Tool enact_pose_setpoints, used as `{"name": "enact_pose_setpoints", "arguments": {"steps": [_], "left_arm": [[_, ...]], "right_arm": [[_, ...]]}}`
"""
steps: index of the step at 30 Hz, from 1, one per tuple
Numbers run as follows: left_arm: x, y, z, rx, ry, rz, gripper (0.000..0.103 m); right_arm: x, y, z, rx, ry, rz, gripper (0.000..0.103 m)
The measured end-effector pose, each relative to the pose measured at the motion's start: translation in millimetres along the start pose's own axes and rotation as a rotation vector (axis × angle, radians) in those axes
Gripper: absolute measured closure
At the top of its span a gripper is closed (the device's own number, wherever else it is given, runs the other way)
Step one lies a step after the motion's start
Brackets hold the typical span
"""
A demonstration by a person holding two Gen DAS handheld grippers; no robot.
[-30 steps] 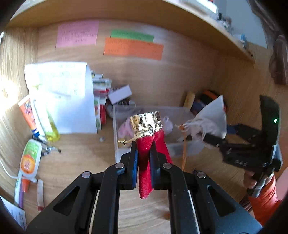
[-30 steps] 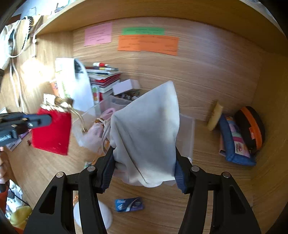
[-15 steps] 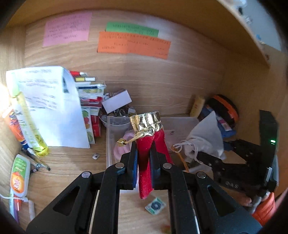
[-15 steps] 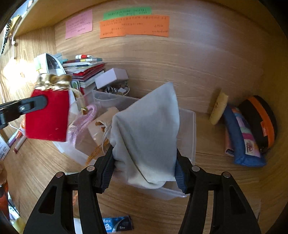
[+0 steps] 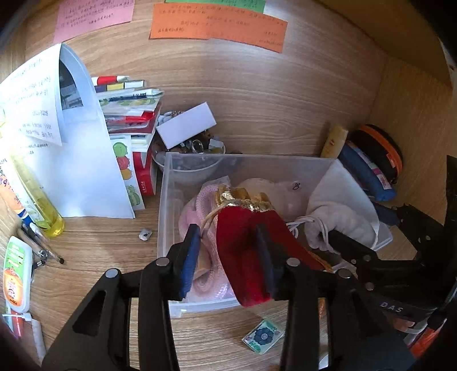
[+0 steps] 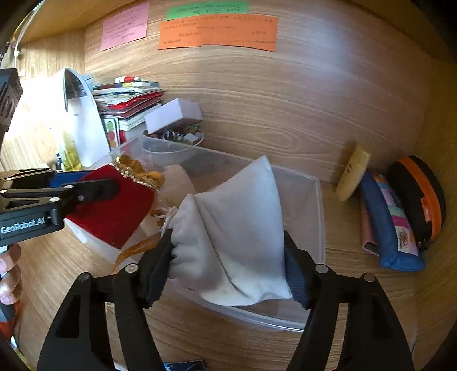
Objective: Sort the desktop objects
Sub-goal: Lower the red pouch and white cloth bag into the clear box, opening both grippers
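Left gripper (image 5: 228, 251) fingers spread, red pouch (image 5: 245, 251) loose between them over clear bin (image 5: 171, 182). Right gripper (image 6: 228, 268) clenches white pouch (image 6: 240, 228). Only left view shows pink cord (image 5: 200, 205) inside.

Home desk nook: sticky notes (image 5: 218, 27), stationery (image 5: 125, 114).

Left tool (image 5: 228, 248) parted, right tool (image 6: 228, 268) clamped
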State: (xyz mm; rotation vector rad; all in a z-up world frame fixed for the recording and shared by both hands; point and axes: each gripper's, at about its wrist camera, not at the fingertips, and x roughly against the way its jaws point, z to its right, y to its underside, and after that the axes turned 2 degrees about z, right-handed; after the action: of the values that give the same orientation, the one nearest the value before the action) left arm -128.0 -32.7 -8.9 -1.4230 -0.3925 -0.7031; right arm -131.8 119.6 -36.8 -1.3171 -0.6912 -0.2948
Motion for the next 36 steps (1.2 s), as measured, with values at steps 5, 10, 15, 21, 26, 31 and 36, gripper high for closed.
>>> {"name": "enact_pose_setpoints", "arguments": {"steps": [5,10,15,21,26,31,36], "left_arm": [[16.3,2.1,3.5,-0.008,-0.028,0.052,0.038],[28.3,2.8,4.3,-0.011,-0.020,0.061,0.037],[41.7,5.2,4.5,-0.009,-0.024,0.072,0.030],[60.7,11.8,7.1,-0.018,-0.026,0.102,0.024],[71.5,19.0,10.2,-0.040,-0.023,0.102,0.016],[78.4,28.8,12.2,-0.064,-0.037,0.095,0.013],[76.6,41.9,11.5,-0.082,-0.050,0.049,0.011]], "right_arm": [[0.1,-1.8,-0.8,0.004,0.034,0.001,0.028],[8.6,-3.9,-2.4,0.013,0.012,-0.002,0.017],[28.1,-2.8,-12.0,0.054,0.018,0.029,0.015],[49.4,2.6,-19.3,0.082,0.029,0.049,0.013],[62.3,9.5,-22.7,0.092,0.031,0.051,0.011],[76.0,17.1,-22.6,0.099,0.043,0.062,0.009],[85.9,25.1,-21.2,0.099,0.037,0.063,0.008]]}}
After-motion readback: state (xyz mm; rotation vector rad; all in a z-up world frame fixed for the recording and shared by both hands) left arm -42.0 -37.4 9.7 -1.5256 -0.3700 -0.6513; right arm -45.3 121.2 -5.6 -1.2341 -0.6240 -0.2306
